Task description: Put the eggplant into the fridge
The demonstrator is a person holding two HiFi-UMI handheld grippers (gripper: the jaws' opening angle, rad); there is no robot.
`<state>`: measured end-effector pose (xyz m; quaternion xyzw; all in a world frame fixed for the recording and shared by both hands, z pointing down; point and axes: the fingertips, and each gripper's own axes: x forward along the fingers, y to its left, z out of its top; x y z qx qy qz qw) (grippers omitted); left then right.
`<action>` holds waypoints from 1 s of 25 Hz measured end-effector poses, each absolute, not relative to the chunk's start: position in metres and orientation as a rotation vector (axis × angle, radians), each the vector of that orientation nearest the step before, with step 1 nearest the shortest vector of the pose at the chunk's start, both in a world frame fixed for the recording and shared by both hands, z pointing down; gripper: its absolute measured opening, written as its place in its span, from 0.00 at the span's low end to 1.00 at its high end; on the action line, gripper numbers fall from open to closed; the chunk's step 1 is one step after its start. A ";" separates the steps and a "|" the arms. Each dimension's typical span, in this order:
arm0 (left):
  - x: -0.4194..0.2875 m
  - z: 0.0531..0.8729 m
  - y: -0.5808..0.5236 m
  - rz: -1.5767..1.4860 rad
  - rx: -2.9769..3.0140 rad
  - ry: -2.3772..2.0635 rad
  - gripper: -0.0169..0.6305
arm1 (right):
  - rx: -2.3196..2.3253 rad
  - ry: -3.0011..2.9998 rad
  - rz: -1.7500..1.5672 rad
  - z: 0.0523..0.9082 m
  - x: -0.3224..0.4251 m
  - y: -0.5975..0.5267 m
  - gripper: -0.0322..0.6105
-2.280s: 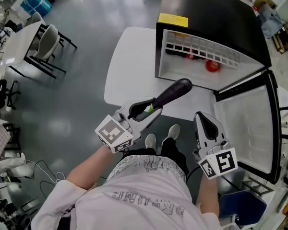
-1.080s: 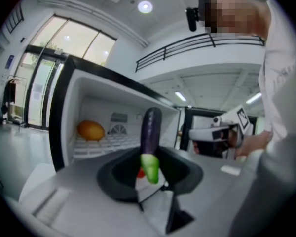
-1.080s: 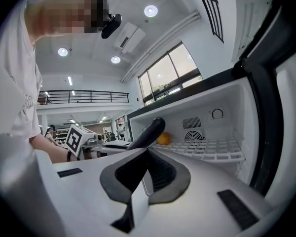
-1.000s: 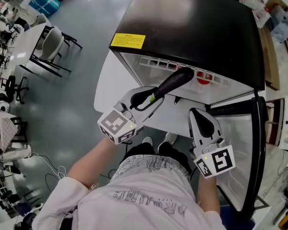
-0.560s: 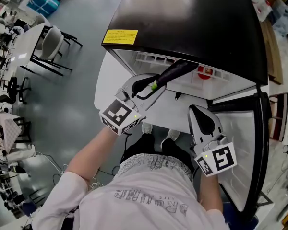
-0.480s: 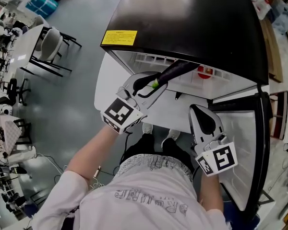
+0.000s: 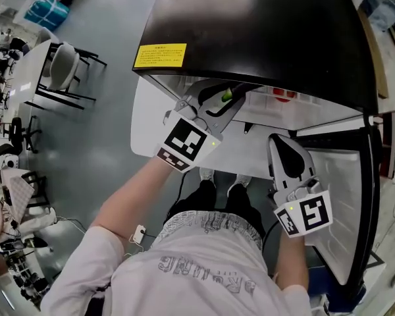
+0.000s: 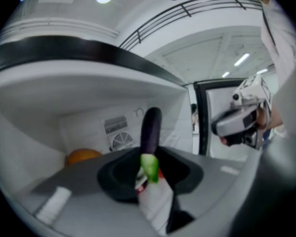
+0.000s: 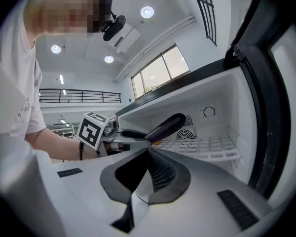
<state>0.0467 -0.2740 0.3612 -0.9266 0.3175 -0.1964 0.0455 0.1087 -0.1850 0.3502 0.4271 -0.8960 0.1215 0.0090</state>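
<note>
The left gripper (image 7: 225,99) has its jaws clamped on the eggplant (image 8: 150,128) close to the green stem end. The dark body points ahead into the open fridge (image 7: 263,31), its tip just inside the mouth and above the wire shelf (image 9: 203,147); it touches nothing.

To do this step well, I judge the grip should stay firm so near the stem, since the long body could droop or swing. The eggplant should go in level, under the black top edge, far enough that its whole length lies over the shelf. It should come down beside the orange fruit (image 8: 83,156), not on it. Only once it rests should the jaws part.

The right gripper (image 7: 283,147) waits by the open door (image 7: 345,203), its jaws together and holding nothing.

Counted: one eggplant, two grippers, one fridge with one door, one wire shelf, one orange fruit, one red round item (image 7: 284,98), one yellow label (image 7: 159,54), one white surface (image 7: 148,120) under the fridge.
</note>
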 end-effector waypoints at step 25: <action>0.067 0.388 -0.320 -0.885 -2.579 0.908 0.22 | 1.398 -2.799 0.412 0.365 0.116 -0.196 0.05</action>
